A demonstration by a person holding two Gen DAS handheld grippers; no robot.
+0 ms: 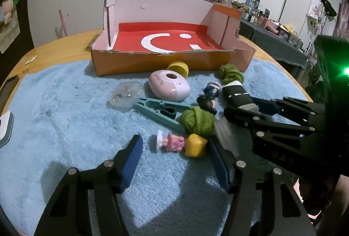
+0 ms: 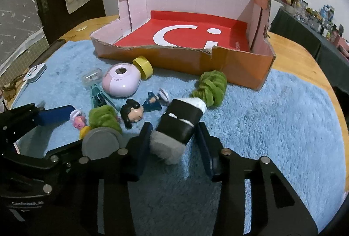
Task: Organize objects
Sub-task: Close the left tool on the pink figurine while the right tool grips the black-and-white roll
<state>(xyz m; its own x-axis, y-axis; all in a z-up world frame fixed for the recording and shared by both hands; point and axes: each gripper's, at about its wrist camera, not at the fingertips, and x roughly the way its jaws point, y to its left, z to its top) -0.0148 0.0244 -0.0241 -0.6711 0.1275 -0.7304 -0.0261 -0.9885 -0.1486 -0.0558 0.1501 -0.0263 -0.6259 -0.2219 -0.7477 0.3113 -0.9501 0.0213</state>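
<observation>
The soft rolled-up sock bundle in black, white and grey [image 2: 177,127] lies on the fluffy light blue mat [image 2: 272,127], just in front of the orange cardboard box with the red floor [image 2: 192,61]. The right gripper [image 2: 174,144] points down at a slant, and its two dark blue pads sit close on both sides of the bundle's grey end; I cannot tell if they press it. Next to the bundle lies a little hard doll with black hair and a blue dress [image 2: 139,111], then a fuzzy green yarn ball [image 1: 197,120]. Near that ball lies a small plastic doll with a yellow head and pink dress [image 1: 183,144]. The left gripper [image 1: 176,161] also slants down, about half open, with this doll between its pads, and the pads are not touching it. Closer to the box sit a smooth pink oval gadget [image 1: 169,86], a yellow round cap [image 1: 177,69], a clear plastic case [image 1: 125,94], a teal plastic clip [image 1: 157,109] and another green yarn bunch [image 2: 209,87].
</observation>
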